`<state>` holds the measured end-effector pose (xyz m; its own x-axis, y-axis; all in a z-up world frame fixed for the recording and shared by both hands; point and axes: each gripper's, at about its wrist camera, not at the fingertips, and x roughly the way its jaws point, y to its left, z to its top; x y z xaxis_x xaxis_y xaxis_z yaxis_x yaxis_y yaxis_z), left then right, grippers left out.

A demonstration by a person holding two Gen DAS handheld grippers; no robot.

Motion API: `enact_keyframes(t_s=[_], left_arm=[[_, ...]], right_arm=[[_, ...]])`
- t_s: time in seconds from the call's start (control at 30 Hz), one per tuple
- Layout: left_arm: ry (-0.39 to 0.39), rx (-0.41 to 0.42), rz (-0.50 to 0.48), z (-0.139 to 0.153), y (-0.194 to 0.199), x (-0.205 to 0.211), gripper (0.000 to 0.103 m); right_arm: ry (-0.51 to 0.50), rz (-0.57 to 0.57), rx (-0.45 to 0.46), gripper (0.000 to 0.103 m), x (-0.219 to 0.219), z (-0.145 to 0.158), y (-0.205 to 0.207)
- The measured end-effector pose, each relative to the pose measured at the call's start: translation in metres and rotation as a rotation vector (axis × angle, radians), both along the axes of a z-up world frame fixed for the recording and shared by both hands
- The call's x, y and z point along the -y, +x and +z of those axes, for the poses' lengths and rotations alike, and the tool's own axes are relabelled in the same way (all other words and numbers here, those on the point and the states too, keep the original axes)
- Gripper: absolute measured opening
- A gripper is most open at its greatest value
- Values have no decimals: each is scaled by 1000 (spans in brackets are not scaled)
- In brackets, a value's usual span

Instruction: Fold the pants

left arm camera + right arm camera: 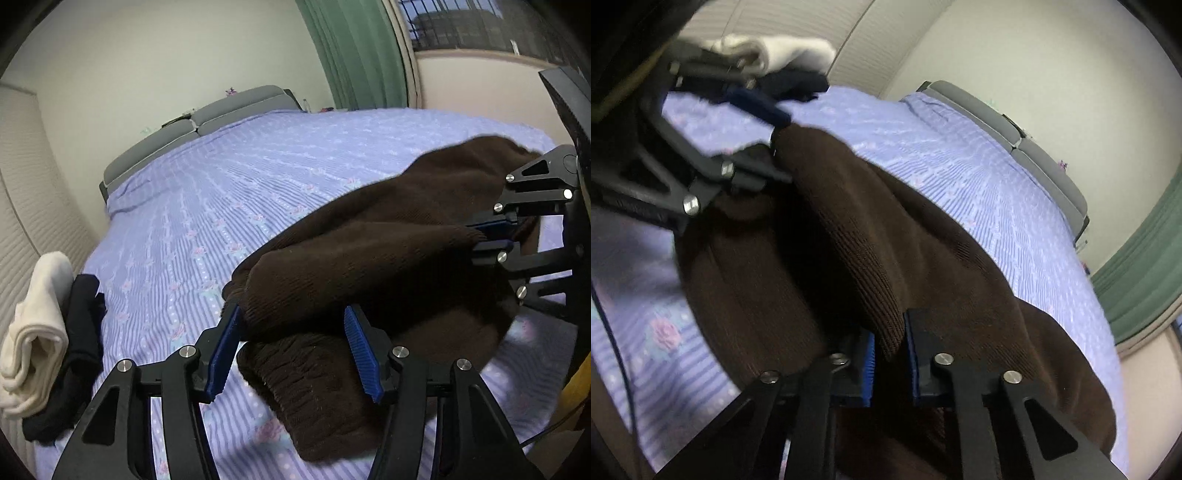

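Dark brown knit pants (369, 266) lie bunched on the purple bedspread (229, 177), partly lifted. My left gripper (295, 339) is open, its blue pads on either side of a fold of the pants near the elastic waistband (314, 387). My right gripper (890, 347) is shut on a ridge of the brown fabric (849, 240); in the left wrist view it shows at the right (491, 236), pinching the pants. In the right wrist view the left gripper (768, 140) is blurred at the upper left by the pants' edge.
Folded white (37, 332) and black (83, 354) clothes lie at the bed's left edge by a white wardrobe. A grey headboard (199, 125) stands at the far end. A green curtain (358, 51) and a window are at the back right.
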<state>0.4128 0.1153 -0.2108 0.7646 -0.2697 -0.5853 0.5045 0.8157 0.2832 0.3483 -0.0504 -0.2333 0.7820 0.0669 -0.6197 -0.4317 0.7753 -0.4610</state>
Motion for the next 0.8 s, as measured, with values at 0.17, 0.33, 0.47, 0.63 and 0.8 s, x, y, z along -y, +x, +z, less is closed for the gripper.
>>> enact_keyframes(t_s=[0.17, 0.33, 0.47, 0.63, 0.8], left_arm=[[-45, -3, 15, 17, -25, -10, 57], [-81, -30, 37, 17, -44, -17, 57], [-97, -84, 85, 0, -43, -15, 57], [-152, -105, 117, -11, -30, -7, 57], [-179, -148, 150, -26, 1, -9, 51]], right_arm=[[30, 94, 20, 11, 8, 25, -25], [-6, 183, 23, 11, 16, 29, -49], [-49, 189, -2, 11, 16, 7, -50], [-2, 141, -12, 11, 9, 5, -34], [83, 97, -27, 11, 19, 17, -19]])
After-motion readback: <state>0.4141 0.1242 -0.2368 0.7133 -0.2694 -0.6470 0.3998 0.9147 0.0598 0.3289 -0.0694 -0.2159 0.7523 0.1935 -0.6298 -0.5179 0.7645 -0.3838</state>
